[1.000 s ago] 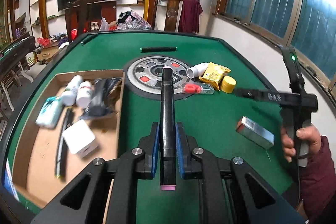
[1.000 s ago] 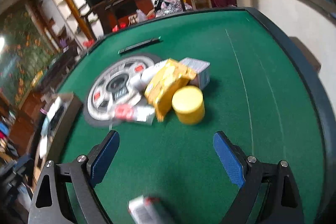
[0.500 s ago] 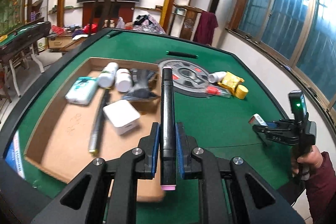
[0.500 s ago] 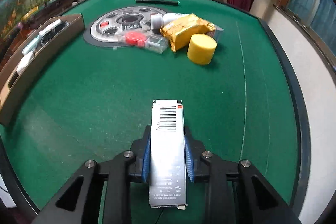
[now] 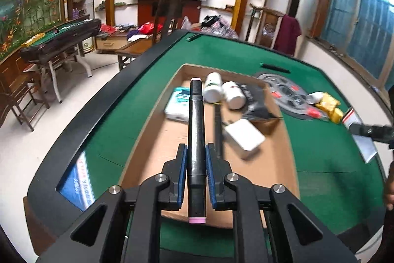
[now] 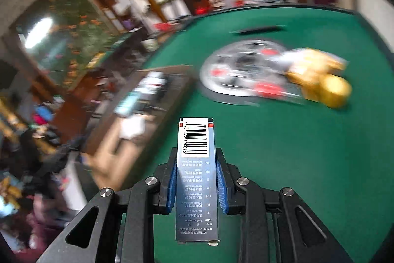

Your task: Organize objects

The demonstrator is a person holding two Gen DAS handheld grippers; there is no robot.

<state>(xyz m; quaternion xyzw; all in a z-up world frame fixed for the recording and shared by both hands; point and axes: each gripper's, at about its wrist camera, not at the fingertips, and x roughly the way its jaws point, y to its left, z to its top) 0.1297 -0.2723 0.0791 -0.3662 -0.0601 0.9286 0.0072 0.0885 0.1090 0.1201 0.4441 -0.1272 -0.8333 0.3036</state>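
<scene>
I see the green table (image 5: pixel 320 164) filling both views, with the open cardboard box (image 5: pixel 157 139) lying flat on its felt; two white bottles (image 5: pixel 214 90), a tissue pack (image 5: pixel 177 105) and a white block (image 5: pixel 243 134) lie inside; my left gripper (image 5: pixel 196 171) tilts downward over the box's near end, jaws clamped on a black marker (image 5: pixel 196 130) that runs lengthwise along the fingers, pink cap toward the camera; my right gripper (image 6: pixel 196 186) also angles down over bare felt beside the box, its blue pads pressed on a slim grey barcoded carton (image 6: pixel 196 179); the yellow packet (image 6: pixel 312 65) and yellow cylinder (image 6: pixel 335 90) sit blurred beyond, by the round centre plate (image 6: pixel 241 70).
</scene>
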